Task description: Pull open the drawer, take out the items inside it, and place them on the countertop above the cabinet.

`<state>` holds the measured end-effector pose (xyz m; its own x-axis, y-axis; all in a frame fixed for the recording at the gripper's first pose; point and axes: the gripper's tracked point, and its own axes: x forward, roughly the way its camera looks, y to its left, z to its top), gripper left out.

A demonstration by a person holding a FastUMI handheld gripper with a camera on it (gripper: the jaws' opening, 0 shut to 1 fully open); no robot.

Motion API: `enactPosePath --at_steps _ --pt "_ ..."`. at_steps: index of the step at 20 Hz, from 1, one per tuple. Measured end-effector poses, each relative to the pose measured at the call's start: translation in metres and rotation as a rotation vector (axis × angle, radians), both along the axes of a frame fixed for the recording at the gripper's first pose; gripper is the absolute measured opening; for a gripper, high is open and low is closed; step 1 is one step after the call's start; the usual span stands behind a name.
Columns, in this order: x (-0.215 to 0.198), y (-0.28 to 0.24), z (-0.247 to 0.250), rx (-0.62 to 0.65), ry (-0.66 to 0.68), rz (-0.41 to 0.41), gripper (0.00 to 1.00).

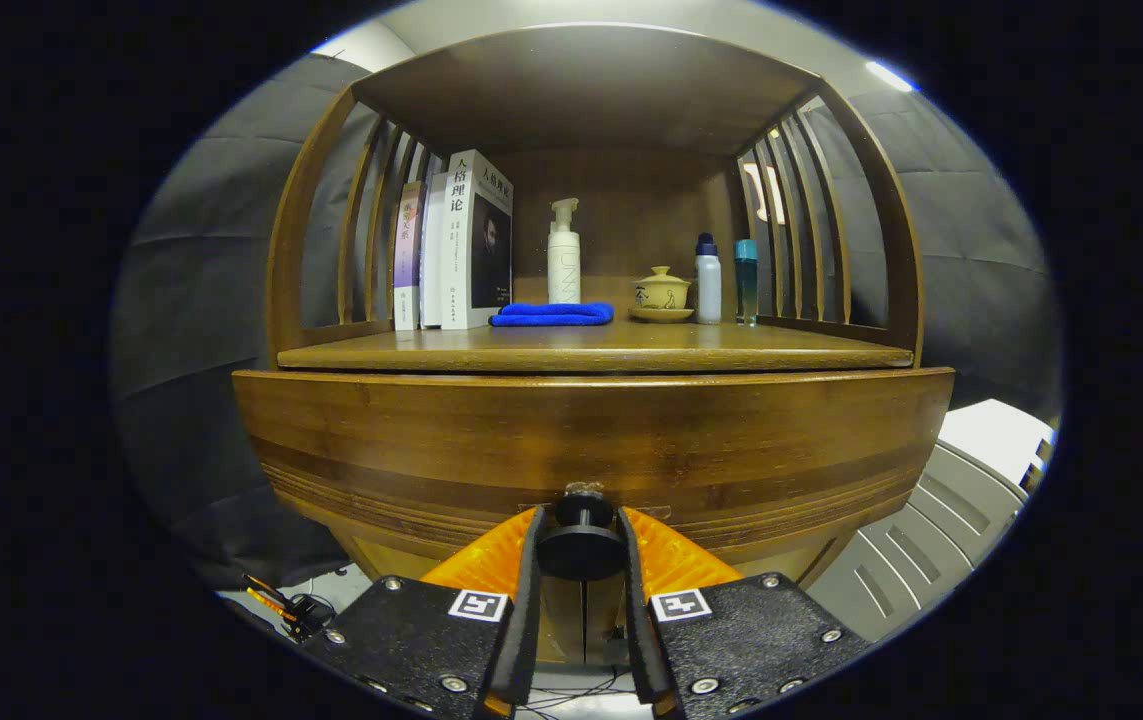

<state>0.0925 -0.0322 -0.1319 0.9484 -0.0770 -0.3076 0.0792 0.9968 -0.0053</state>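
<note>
The claw (582, 545) is closed on the small round black knob (581, 548) of the brown wooden drawer (591, 440). One finger presses on each side of the knob. The drawer front looks slid out a little from the cabinet. What is inside the drawer cannot be seen. Above the drawer is the brown wooden bench (591, 350). On it stand some tall books (456, 245), a white pump bottle (563, 255), a folded blue cloth (553, 314), a small yellow cup with a lid (662, 290), a white bottle with a dark blue cap (708, 279) and a clear teal bottle (746, 280).
</note>
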Motion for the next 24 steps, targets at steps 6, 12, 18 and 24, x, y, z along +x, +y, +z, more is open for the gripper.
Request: enactPosePath --at_steps 6,12,18,24 --pt "-0.038 0.005 0.006 0.002 0.001 0.001 0.38" --pt "-0.067 0.008 0.01 -0.001 0.009 0.007 0.38" --pt "-0.097 0.016 0.009 -0.003 0.015 0.017 0.38" --pt "-0.111 0.023 0.01 -0.005 0.03 0.035 0.38"
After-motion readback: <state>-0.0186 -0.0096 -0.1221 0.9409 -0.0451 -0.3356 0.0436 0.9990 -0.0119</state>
